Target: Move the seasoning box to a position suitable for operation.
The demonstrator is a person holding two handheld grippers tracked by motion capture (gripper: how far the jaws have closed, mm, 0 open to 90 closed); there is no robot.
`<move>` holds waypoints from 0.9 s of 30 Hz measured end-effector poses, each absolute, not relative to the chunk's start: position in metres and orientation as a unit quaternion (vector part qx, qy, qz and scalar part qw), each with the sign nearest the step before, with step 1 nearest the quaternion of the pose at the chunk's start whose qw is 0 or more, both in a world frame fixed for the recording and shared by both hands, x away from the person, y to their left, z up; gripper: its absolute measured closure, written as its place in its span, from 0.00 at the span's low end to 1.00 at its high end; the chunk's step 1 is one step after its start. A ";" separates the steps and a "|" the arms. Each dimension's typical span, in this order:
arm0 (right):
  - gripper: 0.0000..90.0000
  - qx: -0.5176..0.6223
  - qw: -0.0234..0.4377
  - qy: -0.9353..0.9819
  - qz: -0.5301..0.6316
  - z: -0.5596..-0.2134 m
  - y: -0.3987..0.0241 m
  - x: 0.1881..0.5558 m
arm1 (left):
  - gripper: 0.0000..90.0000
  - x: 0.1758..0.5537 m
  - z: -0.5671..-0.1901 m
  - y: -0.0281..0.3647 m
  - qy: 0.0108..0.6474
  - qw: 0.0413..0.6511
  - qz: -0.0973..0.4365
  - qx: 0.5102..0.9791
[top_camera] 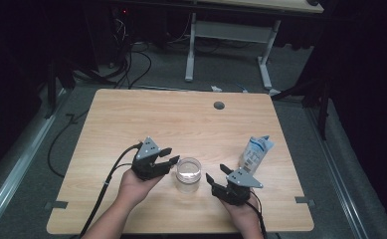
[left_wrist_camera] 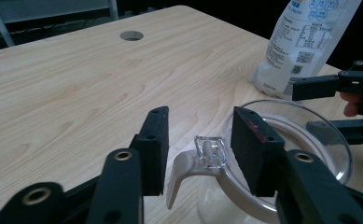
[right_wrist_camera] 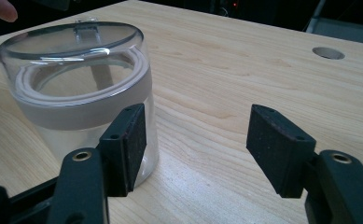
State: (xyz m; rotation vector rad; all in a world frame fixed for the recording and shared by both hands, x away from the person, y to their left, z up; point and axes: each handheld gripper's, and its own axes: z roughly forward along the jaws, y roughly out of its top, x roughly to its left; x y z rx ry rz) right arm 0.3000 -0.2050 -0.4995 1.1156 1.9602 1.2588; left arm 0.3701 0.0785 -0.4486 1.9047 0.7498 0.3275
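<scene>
High view first: a clear jar [top_camera: 188, 174] with a see-through lid sits on the wooden table [top_camera: 131, 124], near the front edge, between the 2 hands. The left gripper [top_camera: 165, 158] is just beside the jar on one side. The right gripper [top_camera: 218, 173] is near it on the other side. A white bag [top_camera: 255, 153] stands past the right gripper, apart from the jar.

Left gripper view shows the little clear latch [left_wrist_camera: 210, 151] on the lid's rim, right between the 2 black jaws. The jaws are about half open, and the pads are not pressing on the latch. Nothing is held.

Right gripper view shows its jaws spread wide, with nothing between them. The jar stands just past its left pad [right_wrist_camera: 132, 140] (I can't tell if they touch).

I think the job now is to catch that latch. To do it well, keep it in the middle, squeeze slowly so it does not slip out, and hold the jar still with the other gripper.
</scene>
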 end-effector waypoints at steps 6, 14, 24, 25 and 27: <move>0.43 0.413 0.275 0.732 0.468 -0.500 -0.204 0.300 | 0.72 0.370 -0.451 0.073 0.315 0.499 0.144 0.795; 0.47 0.408 0.271 0.736 0.467 -0.500 -0.202 0.300 | 0.94 0.371 -0.454 0.070 0.321 0.494 0.152 0.794; 0.51 0.406 0.266 0.736 0.473 -0.498 -0.202 0.298 | 1.00 0.369 -0.454 0.068 0.315 0.491 0.163 0.796; 0.51 0.406 0.266 0.736 0.473 -0.498 -0.202 0.298 | 1.00 0.368 -0.454 0.068 0.315 0.491 0.164 0.796; 0.52 0.403 0.266 0.735 0.475 -0.497 -0.201 0.297 | 1.00 0.368 -0.455 0.067 0.315 0.491 0.167 0.795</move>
